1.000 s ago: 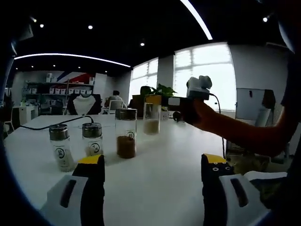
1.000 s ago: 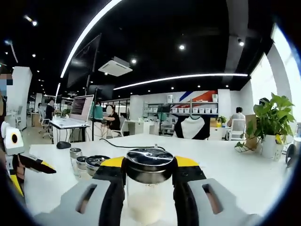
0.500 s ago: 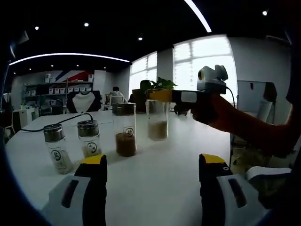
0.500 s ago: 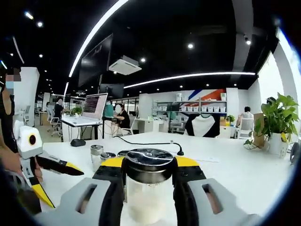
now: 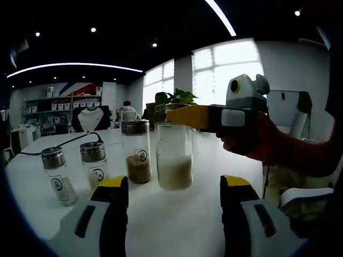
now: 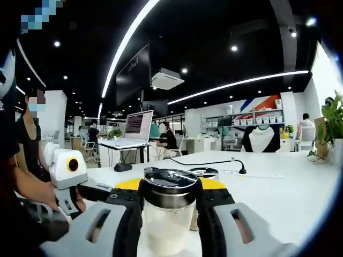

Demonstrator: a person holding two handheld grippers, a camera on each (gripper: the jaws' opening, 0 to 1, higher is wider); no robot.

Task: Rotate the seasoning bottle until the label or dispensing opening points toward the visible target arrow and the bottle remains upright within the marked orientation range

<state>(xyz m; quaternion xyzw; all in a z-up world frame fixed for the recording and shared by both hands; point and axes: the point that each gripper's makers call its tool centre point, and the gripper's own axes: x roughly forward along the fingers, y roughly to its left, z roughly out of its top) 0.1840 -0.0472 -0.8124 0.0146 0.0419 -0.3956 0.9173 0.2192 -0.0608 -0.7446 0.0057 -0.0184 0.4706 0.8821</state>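
Observation:
A clear seasoning bottle [image 5: 174, 166] with white powder and a metal cap stands upright, just beyond my left gripper [image 5: 175, 183]. That gripper is open, its yellow-tipped jaws set wide on either side of the bottle's base. My right gripper [image 5: 171, 112] comes in from the right, held by a hand, and is shut on the bottle's cap. In the right gripper view the same bottle [image 6: 167, 225] sits between the jaws of the right gripper [image 6: 170, 187]. The left gripper [image 6: 99, 188] shows low on the left. I cannot tell whether the bottle's base touches the table.
On the white table [image 5: 214, 166] stand a brown-spice bottle [image 5: 138, 155] and two small shakers [image 5: 94, 163] [image 5: 55, 171] to the left. A black cable [image 6: 214, 160] runs across the table. A potted plant [image 5: 174, 98] stands at the far edge, and people sit at desks behind.
The right gripper has brought the white-powder bottle from the far side of the table close in front of the left jaws. The right gripper view has swung left, so the left gripper now looms larger.

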